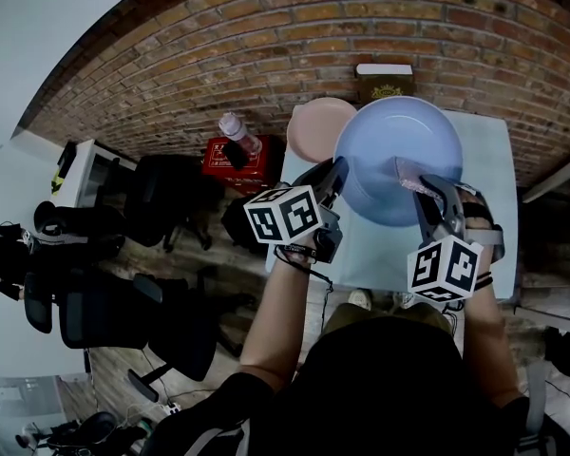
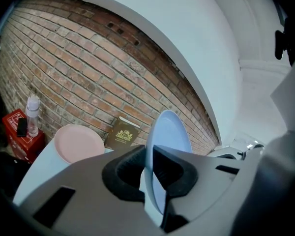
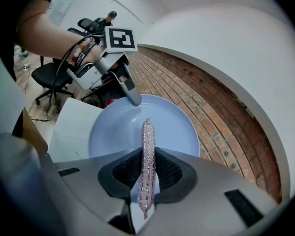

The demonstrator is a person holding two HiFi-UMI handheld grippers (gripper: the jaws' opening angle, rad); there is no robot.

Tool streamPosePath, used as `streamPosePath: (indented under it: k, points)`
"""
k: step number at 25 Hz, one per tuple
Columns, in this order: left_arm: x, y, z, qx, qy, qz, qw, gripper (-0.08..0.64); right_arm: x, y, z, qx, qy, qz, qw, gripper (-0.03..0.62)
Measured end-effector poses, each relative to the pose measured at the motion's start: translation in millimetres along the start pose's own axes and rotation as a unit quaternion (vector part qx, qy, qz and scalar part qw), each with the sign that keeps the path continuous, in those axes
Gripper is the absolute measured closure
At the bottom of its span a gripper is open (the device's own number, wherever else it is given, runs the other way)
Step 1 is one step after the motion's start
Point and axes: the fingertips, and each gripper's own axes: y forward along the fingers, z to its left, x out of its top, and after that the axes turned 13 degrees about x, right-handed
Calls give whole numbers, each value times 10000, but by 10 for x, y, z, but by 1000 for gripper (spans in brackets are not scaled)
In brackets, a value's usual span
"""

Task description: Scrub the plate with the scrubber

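**Blue plate held by its rim, scrubber facing it**

A brick wall (image 1: 266,27) runs behind a pale table (image 1: 483,155), with dark office chairs (image 1: 161,198) on the floor to its left. Above the table the blue plate (image 1: 399,155) is held up and tilted – in the left gripper view it stands almost edge-on. In the head view it overlaps the edge of a pink plate (image 1: 318,126), which lies flat on the table near the wall.

The left gripper (image 1: 334,174) grips the blue plate at its left rim, its fingers (image 2: 169,166) closed narrowly on the thin edge. The right gripper (image 1: 426,190) reaches in from the plate's right side. Its fingers are clamped on the scrubber (image 3: 147,156), a flat pinkish glittery pad seen edge-on and sticking out past the fingertips toward the plate's hollow face. Whether the pad touches the face cannot be told.

A red box (image 1: 236,164) sits left of the table with a clear bottle (image 1: 239,133) on it, and a brown book (image 1: 385,81) with a gold emblem leans against the wall behind the plates.
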Motion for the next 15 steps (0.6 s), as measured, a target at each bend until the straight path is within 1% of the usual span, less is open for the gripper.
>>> streamPosePath:
  k: [7, 13, 15]
  points:
    - [56, -13, 6, 37, 31, -70, 10000, 514, 117, 36, 252, 335, -234, -102, 9991, 508]
    - [36, 2, -88, 2, 55, -96, 9999, 514, 262, 62, 513, 656, -413, -309, 9965, 508]
    - [0, 12, -145, -43, 94, -55, 9999, 512, 298, 68, 572, 683, -445, -345, 9961, 508]
